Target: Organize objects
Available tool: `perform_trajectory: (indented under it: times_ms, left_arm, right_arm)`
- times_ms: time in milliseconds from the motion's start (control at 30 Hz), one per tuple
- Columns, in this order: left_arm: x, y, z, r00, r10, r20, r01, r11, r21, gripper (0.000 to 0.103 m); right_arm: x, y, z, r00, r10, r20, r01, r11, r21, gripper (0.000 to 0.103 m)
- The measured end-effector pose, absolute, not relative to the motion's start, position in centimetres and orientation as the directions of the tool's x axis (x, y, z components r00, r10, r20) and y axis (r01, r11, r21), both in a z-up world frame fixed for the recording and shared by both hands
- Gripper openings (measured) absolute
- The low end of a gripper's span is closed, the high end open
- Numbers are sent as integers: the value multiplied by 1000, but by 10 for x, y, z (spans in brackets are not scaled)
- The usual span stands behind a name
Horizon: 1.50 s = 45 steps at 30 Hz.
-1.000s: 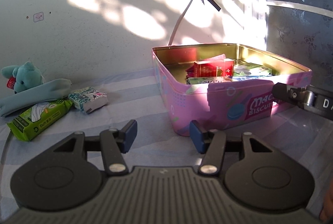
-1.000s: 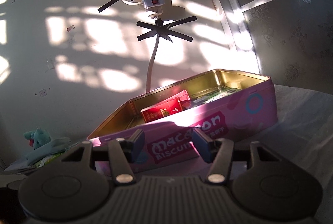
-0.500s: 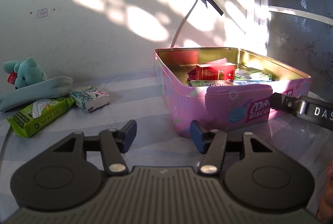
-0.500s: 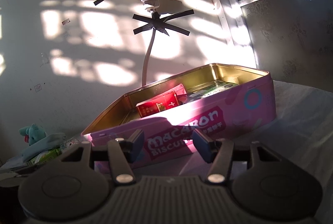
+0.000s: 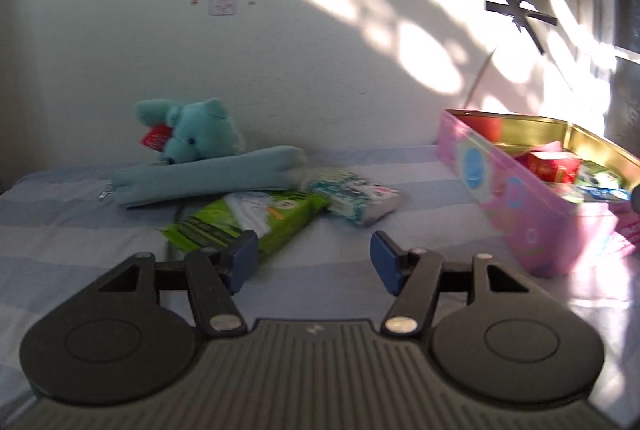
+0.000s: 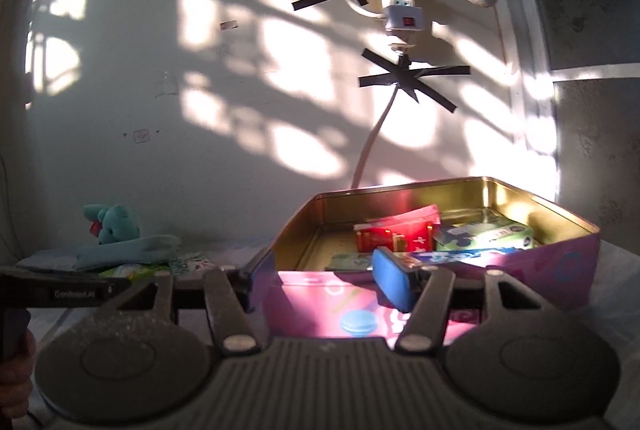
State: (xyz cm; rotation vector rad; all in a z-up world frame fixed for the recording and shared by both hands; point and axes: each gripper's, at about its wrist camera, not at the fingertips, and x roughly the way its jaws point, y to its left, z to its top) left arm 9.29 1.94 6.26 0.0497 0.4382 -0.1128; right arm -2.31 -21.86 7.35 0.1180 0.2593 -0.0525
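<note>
While loose items wait outside the tin: step is fetching.
Tin [image 5: 520, 198]: at right on the sheet, lidless, so boxes drop in easily.
Green pack [image 5: 256, 226]: just beyond left gripper [image 5: 312, 262], probably next.
Left gripper: jaws apart, just been opening, nothing between.
Right gripper [image 6: 320, 282]: jaws apart, just been opening, empty, before the tin.
Plush [image 5: 196, 134]: behind, against wall.
</note>
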Motion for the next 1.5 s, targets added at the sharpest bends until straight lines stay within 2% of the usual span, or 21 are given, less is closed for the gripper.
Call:
perform_trajectory:
  times_ms: [67, 133, 200, 300, 400, 467, 533, 600, 633, 700, 767, 833, 900, 1067, 1133, 1233, 1300, 1333, 1367, 1400, 1500]
  left_arm:
    - [108, 58, 61, 899, 10, -437, -12, 1000, -2, 64]
    - [120, 99, 57, 891, 88, -445, -142, 986, -89, 64]
    - [128, 136, 51, 867, 159, -473, -269, 947, -175, 64]
    - [132, 172, 50, 848, 161, -506, -346, 890, -298, 64]
    - [133, 184, 52, 834, 150, -531, -371, 864, -340, 64]
    - [134, 189, 54, 838, 117, -533, -355, 858, -371, 64]
    - [132, 193, 57, 839, 125, -529, -362, 855, -371, 64]
    - [131, 199, 59, 841, 125, -526, -368, 845, -388, 64]
    - [130, 204, 60, 842, 123, -525, -374, 835, -404, 64]
    - [129, 212, 62, 845, 120, -522, -385, 813, -436, 64]
    - [128, 215, 63, 849, 120, -514, -388, 803, -453, 64]
    - [127, 213, 64, 855, 124, -503, -385, 803, -456, 64]
    - [125, 210, 66, 861, 123, -493, -373, 811, -450, 64]
    - [122, 193, 70, 892, 47, -449, -271, 852, -448, 69]
    - [120, 180, 71, 905, -50, -423, -164, 875, -455, 69]
    - [115, 145, 71, 875, -308, -373, 113, 880, -461, 69]
    - [109, 117, 69, 823, -441, -357, 265, 855, -445, 69]
    - [104, 97, 67, 781, -508, -363, 343, 835, -431, 69]
    - [98, 79, 66, 744, -553, -377, 394, 817, -421, 69]
    - [91, 62, 66, 704, -591, -393, 439, 798, -413, 69]
    - [70, 36, 69, 673, -618, -406, 518, 786, -337, 70]
  right_arm:
    - [-4, -194, 82, 956, 81, -282, -54, 993, 102, 60]
    - [33, -165, 86, 909, 219, -354, -181, 974, 138, 64]
    - [71, -142, 89, 862, 298, -409, -231, 951, 204, 64]
    - [131, -103, 100, 824, 378, -421, -289, 921, 261, 64]
    - [181, -46, 109, 800, 400, -448, -377, 915, 142, 66]
    - [209, -11, 107, 782, 400, -478, -430, 901, 51, 76]
    - [236, 21, 96, 797, 333, -503, -415, 908, -55, 76]
    - [261, 38, 84, 793, 296, -532, -397, 914, -84, 76]
    - [271, 43, 79, 794, 274, -542, -383, 918, -97, 74]
    - [283, 47, 68, 776, 261, -575, -382, 919, -100, 56]
    - [275, 44, 69, 785, 277, -554, -392, 915, -97, 42]
    - [252, 35, 77, 796, 318, -515, -419, 903, -91, 41]
    - [225, 14, 89, 767, 388, -510, -452, 892, -2, 41]
    - [144, -72, 95, 577, 586, -570, -427, 810, 401, 45]
    - [116, -113, 81, 504, 644, -576, -330, 760, 560, 45]
    - [66, -170, 57, 470, 678, -565, -180, 701, 690, 46]
    - [36, -201, 50, 532, 616, -581, -103, 728, 678, 48]
    - [23, -214, 51, 582, 560, -589, -79, 760, 645, 57]
    - [9, -225, 53, 641, 484, -596, -46, 799, 600, 76]
    - [-3, -234, 56, 697, 406, -591, -13, 831, 556, 81]
    - [-31, -243, 63, 772, 328, -544, -45, 882, 469, 81]
